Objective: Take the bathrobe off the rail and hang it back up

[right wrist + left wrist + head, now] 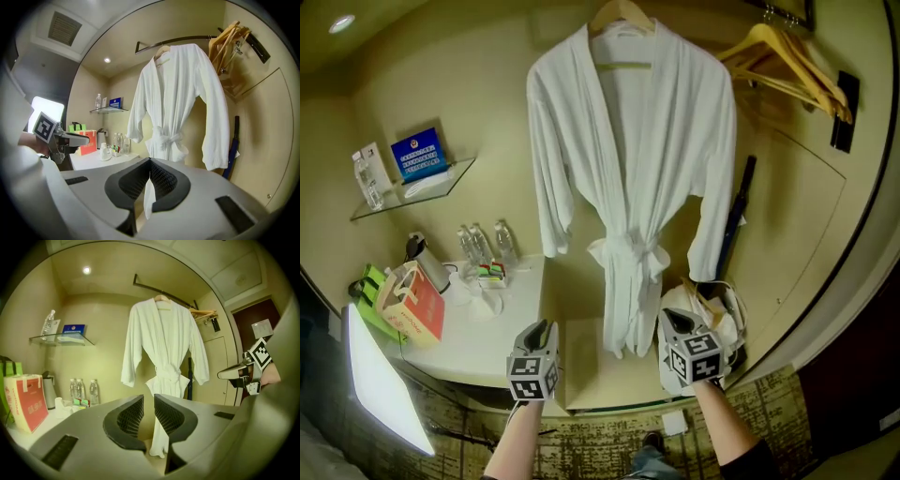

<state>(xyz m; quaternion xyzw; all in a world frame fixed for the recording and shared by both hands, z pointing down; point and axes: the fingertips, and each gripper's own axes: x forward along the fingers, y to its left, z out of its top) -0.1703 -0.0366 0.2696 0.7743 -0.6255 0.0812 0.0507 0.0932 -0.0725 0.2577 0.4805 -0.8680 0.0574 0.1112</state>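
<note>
well short of the hung robe (666, 141), left gripper (546, 326) slightly apart, right gripper (669, 317) pressed together, both empty; blue sign (419, 153) illegible.

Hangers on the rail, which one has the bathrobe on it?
The leftmost hanger wears the white bathrobe; the other hangers, bunched to its right, are bare.

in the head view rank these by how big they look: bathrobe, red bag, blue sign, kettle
1. bathrobe, by far the largest
2. red bag, though it sits nearer the camera
3. blue sign and kettle look about alike, so unranked
</note>
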